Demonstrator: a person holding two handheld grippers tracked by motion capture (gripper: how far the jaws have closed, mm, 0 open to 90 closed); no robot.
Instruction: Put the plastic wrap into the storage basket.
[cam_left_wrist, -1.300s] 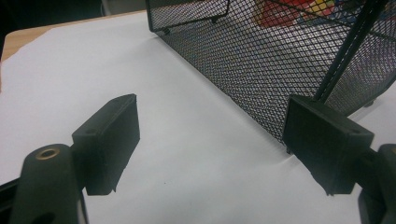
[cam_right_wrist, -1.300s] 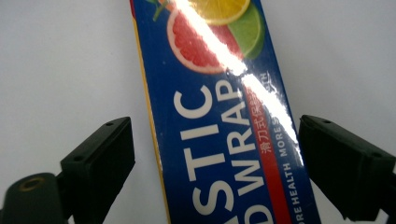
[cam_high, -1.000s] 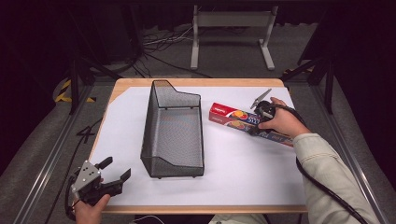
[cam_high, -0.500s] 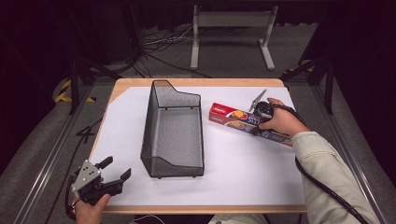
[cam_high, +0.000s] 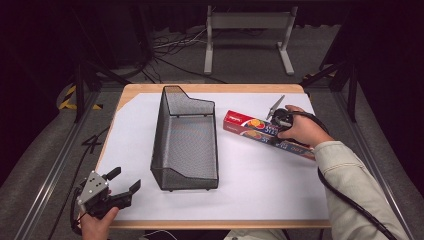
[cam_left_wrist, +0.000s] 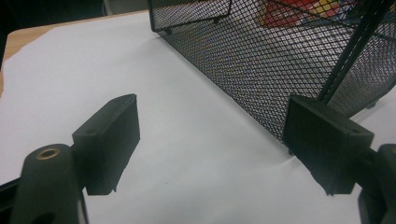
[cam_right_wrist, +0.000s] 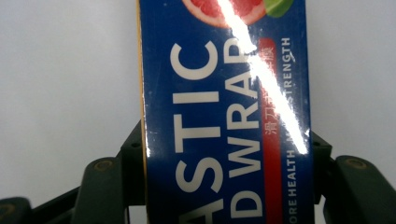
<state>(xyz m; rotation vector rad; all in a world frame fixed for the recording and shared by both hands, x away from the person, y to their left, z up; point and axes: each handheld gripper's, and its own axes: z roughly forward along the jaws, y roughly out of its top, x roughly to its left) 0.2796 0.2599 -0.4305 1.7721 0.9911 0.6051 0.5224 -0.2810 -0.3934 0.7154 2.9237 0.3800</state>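
A long blue and red plastic wrap box (cam_high: 245, 125) lies on the white sheet, right of a black mesh basket (cam_high: 159, 135). My right gripper (cam_high: 281, 130) reaches down over the box's middle. In the right gripper view its jaws have just been closing and now press both long sides of the box (cam_right_wrist: 219, 93), so the right gripper (cam_right_wrist: 226, 163) is shut on it. My left gripper (cam_high: 125, 181) rests open at the table's front left corner. In the left gripper view, the left gripper (cam_left_wrist: 210, 140) has nothing between its pads, and the basket (cam_left_wrist: 271, 56) stands just ahead to the right.
A white sheet (cam_high: 260, 185) covers most of the wooden table (cam_high: 210, 88). The basket is empty. Beyond the far edge are a grey metal stand (cam_high: 247, 22) and loose cables (cam_high: 170, 47) on the floor. A dark cable (cam_high: 350, 200) trails from the right gripper along the sleeve.
The right hand has settled slightly lower onto the plastic wrap box. The left gripper, the basket and the box have kept their places.
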